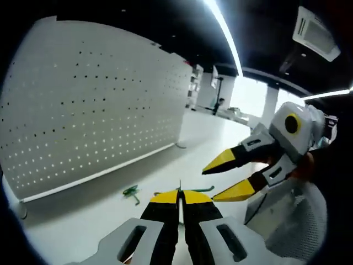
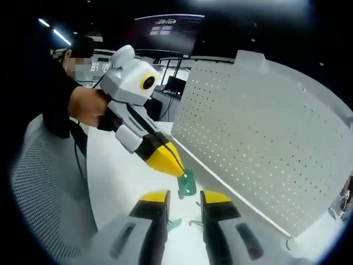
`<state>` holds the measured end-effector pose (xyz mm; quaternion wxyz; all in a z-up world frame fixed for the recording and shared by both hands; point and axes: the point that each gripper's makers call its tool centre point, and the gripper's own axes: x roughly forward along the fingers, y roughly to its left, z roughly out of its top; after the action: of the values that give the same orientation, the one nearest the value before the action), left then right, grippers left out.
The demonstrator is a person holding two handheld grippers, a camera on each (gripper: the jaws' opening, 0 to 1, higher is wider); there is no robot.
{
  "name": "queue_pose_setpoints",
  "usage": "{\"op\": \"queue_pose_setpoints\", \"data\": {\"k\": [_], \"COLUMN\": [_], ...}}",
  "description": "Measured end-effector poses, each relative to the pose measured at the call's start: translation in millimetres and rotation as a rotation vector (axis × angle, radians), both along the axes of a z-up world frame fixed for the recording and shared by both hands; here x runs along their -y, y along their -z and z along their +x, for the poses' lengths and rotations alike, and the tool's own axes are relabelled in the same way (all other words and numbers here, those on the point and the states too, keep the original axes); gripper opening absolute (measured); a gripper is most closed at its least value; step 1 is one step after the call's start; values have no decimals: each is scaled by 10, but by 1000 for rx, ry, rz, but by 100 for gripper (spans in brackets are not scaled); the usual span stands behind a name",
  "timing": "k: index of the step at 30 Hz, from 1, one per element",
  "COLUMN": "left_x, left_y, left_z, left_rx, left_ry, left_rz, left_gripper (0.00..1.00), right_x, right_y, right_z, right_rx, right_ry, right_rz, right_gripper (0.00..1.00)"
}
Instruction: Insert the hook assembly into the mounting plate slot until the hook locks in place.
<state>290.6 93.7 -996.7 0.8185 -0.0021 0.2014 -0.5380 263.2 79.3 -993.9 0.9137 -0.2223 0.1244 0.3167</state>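
A white pegboard mounting plate (image 1: 83,110) (image 2: 265,138) stands upright on the white table. My left gripper (image 1: 180,194) is shut on a small green hook assembly (image 1: 201,189), which pokes out past its yellow tips. In the right gripper view the left gripper (image 2: 175,170) comes down from the upper left, and the green hook (image 2: 187,184) hangs from its tip, just in front of the board's lower edge. My right gripper (image 2: 185,197) is open, its jaws on either side below the hook and apart from it. It enters the left gripper view as the right gripper (image 1: 210,185).
Another green hook (image 1: 131,192) lies on the table (image 1: 209,132) near the board's foot. A green piece (image 2: 174,223) and a thin metal hook (image 2: 193,222) lie between my right jaws. A mesh chair (image 2: 44,193) and the person's arm (image 2: 83,105) are at the left.
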Motion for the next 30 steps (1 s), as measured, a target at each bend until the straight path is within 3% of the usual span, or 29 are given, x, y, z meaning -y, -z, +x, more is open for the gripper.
{"op": "queue_pose_setpoints", "data": {"k": [16, 30], "left_x": [116, 146], "left_y": [23, 34], "left_z": [-160, -209], "left_rx": [-95, -155], "left_ry": [35, 40], "left_rz": [-23, -46], "left_gripper": [1, 1], "right_x": [-10, -9], "right_y": [100, 108], "right_z": [-9, -17], "right_rx": [18, 19], "right_ry": [-23, -31], "right_rz": [-130, -147], "right_gripper": [11, 5]}}
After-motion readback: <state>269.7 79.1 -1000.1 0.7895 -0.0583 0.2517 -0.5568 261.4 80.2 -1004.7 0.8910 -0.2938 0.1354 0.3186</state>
